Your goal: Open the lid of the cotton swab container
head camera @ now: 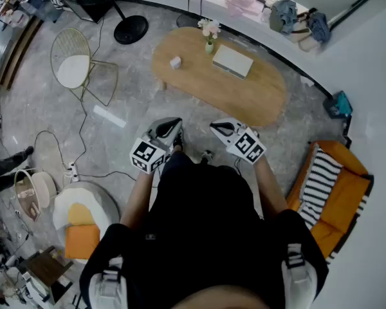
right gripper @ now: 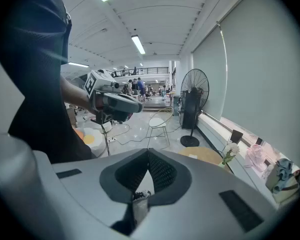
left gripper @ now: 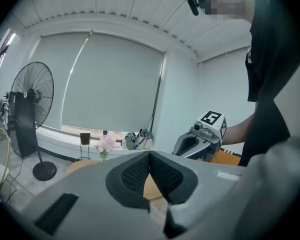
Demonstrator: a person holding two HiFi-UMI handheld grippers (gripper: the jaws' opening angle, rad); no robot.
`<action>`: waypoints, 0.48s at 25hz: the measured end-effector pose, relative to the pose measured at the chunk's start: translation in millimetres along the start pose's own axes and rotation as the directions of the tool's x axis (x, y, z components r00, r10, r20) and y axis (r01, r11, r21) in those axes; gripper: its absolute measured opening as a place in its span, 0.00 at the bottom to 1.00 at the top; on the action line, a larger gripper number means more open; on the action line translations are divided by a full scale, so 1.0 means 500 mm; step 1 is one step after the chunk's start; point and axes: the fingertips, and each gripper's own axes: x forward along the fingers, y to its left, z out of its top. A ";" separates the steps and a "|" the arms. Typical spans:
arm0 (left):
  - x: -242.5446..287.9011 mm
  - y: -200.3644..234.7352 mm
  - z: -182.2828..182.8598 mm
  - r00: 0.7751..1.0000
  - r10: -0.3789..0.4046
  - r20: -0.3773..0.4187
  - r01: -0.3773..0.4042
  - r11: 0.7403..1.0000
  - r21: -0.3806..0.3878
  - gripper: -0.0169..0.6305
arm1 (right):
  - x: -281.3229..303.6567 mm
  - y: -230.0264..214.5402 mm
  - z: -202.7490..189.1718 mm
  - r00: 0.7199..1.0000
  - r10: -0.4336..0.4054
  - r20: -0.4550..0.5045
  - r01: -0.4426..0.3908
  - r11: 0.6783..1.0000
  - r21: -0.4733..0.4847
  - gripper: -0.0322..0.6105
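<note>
cotton swab container [head camera: 175, 62] | small, whitish | on wooden table [head camera: 257, 98], left part | lid unclear

Clothing: loose black top [head camera: 206, 217], sleeves ending above elbows. Pale grey straps [head camera: 107, 282] with dark buckles, one on each shoulder of black top.

Beyond black top's front edge: left gripper [head camera: 170, 126], with smooth grey shell and black mesh-textured pads [left gripper: 135, 173] in a V-shaped recess. White marker cube [head camera: 147, 154] with black squares at its rear, nearest black top.

Beside it: right gripper [head camera: 217, 129], same grey-and-black build, same kind of cube.
</note>
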 end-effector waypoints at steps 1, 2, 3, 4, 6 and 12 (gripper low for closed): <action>0.001 0.003 -0.002 1.000 0.001 -0.007 -0.001 1.000 0.004 0.03 | 0.004 -0.003 0.001 1.000 0.000 0.000 0.000 1.000 0.001 0.04; 0.002 0.006 -0.003 1.000 0.001 -0.012 -0.001 1.000 0.008 0.03 | 0.007 -0.006 0.003 1.000 0.000 0.000 0.000 1.000 0.002 0.04; 0.002 0.009 -0.004 1.000 0.001 -0.016 -0.001 1.000 0.010 0.03 | 0.011 -0.009 0.004 1.000 -0.003 0.000 0.003 1.000 0.004 0.04; 0.003 0.012 -0.004 1.000 0.000 -0.018 0.000 1.000 0.011 0.03 | 0.014 -0.012 0.006 1.000 -0.007 0.000 0.007 1.000 0.006 0.04; 0.002 0.021 -0.001 1.000 -0.001 -0.017 0.001 1.000 0.009 0.03 | 0.022 -0.020 0.009 1.000 -0.017 -0.002 0.018 1.000 0.012 0.04; 0.008 0.060 0.000 1.000 -0.002 -0.021 0.002 1.000 -0.001 0.03 | 0.053 -0.043 0.005 0.999 -0.034 -0.035 0.034 0.999 0.013 0.04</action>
